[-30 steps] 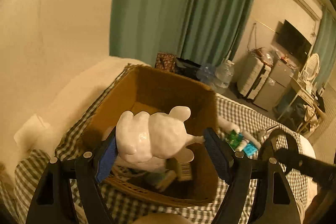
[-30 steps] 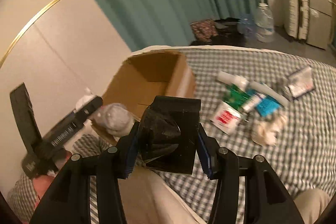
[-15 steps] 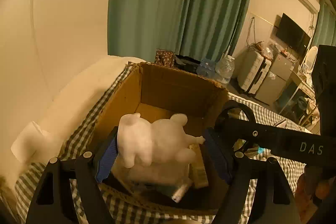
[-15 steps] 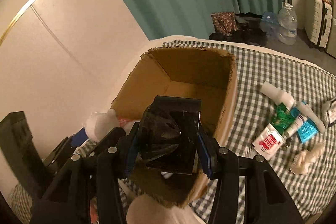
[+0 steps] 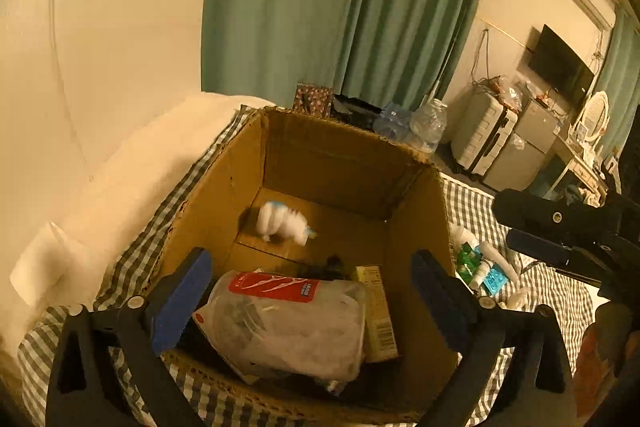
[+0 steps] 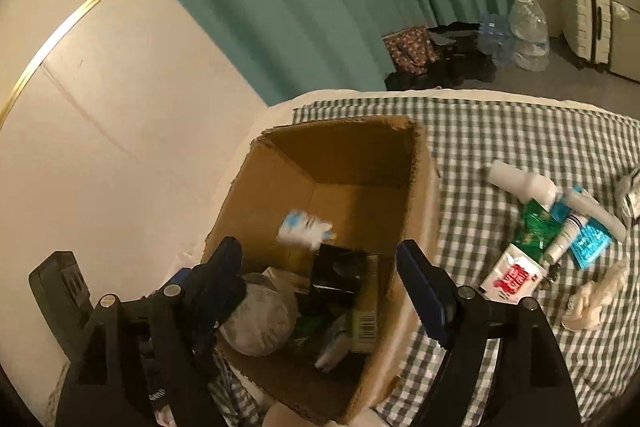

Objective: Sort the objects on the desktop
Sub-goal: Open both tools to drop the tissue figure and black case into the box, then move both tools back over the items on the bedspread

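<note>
A cardboard box is seen standing on a checked cloth, close to the cloth's edge beside the cream wall. Both hand-held grippers are held over the near rim of the box.

The left gripper is spread wide, with nothing between its blue pads. The right gripper is likewise spread apart and nothing is pinched in it.

A white soft toy with a touch of blue is found inside the box, toward its far wall; it is blurred in both views, so whether it rests on the box floor cannot be told. In the near part of the box a clear plastic bag with a red label is lying, and a narrow yellow-green carton with a barcode is leaned beside it against the right wall. A black item is wedged between the bag and the carton in the right wrist view.

On the cloth, to the right of the box and well apart from it, a small heap of things is left: a white tube, a green packet, a blue packet, a white sachet with red print and a cream lump nearest the cloth's near edge.

A green curtain is hung behind the box.
</note>
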`<state>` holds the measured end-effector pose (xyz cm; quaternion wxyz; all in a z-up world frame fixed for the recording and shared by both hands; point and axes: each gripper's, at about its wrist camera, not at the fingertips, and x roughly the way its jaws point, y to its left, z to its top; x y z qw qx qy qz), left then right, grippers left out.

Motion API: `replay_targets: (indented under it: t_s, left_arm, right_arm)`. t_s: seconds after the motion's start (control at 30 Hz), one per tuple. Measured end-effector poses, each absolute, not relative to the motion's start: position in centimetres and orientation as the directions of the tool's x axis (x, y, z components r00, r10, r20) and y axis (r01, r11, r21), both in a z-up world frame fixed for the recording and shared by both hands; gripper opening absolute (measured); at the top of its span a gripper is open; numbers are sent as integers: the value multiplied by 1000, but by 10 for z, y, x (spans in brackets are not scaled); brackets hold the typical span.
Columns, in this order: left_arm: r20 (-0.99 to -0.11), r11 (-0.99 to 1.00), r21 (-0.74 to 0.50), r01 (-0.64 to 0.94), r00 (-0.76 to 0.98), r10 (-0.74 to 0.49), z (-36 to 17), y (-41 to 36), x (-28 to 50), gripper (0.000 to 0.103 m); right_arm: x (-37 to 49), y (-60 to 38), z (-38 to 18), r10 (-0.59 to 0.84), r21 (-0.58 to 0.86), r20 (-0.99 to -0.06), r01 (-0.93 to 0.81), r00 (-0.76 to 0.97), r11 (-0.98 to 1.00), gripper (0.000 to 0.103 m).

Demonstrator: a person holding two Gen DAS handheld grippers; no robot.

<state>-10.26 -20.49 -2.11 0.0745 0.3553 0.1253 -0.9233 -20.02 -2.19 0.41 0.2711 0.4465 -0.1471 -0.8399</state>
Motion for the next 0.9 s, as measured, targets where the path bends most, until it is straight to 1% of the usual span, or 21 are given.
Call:
replay_targets:
  t_s: [0.23,0.33,0.4,0.5,0.57,0.67,0.8,0.9]
  left_arm:
    - [-669,-972,-162,171,-743,-20,-4,-169,-93,103]
    - [-675,-972,-203,118,-736,51,1,-142,-90,103]
    - [-681,-974,-204,96,-729,71,2,-125,-90,103]
    - [-680,-983,-173,54,-729,79,4,-91,-86,103]
    - [-682,-989,-147,25,-727,83,2,-66,-84,103]
    - [-684,-994,-110,-11,-724,84,-5,-30,-84,103]
    - [-697,-998,-53,-35,-714,62,-25,5,-88,103]
    - [-722,-999,-9,-48,-691,40,-43,22,-94,103]
  right_arm:
    - [-187,38,15,-500,448,-668,238,-551,-862,80]
    - [-178,70,20,-456,440,-663,184,-593,-879,80]
    - [-172,89,25,-419,419,-663,157,-620,-894,80]
    - [-159,117,35,-366,380,-654,131,-662,-916,80]
    - [-151,132,37,-330,354,-653,111,-681,-929,87]
    - [-137,163,35,-282,318,-655,83,-701,-945,87]
    - [-130,193,15,-276,326,-664,63,-695,-943,87]
    - [-130,210,-5,-270,338,-684,35,-678,-941,87]
